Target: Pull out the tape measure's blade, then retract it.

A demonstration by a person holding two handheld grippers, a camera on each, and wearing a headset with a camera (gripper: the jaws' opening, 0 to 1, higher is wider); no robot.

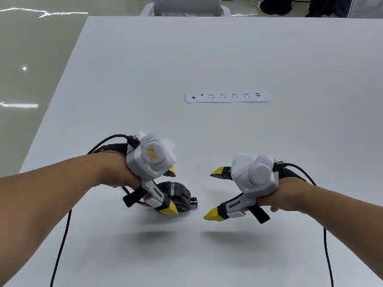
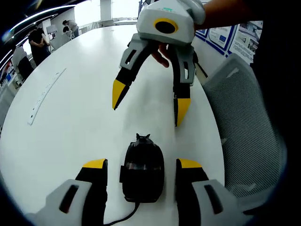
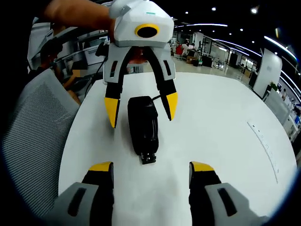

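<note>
- Head view: a black, rounded tape measure (image 1: 179, 194) lies on the white surface (image 1: 269, 60), between the open jaws of the left gripper (image 1: 170, 191). The right gripper (image 1: 214, 194), jaws spread and empty, faces it close by. A white power strip (image 1: 227, 96) lies well apart.
- Left gripper view: the jaws flank the tape measure, with gaps on both sides. A grey mesh chair (image 2: 240, 122) stands beside the surface.
- Right gripper view: the tape measure's hook end points toward the right gripper.

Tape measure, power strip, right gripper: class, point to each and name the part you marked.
tape measure (image 2: 142, 172): left gripper view, middle of its black case.
power strip (image 1: 227, 96): head view, middle of its white body.
right gripper (image 1: 209, 195): head view, midway between its yellow fingertips.
</note>
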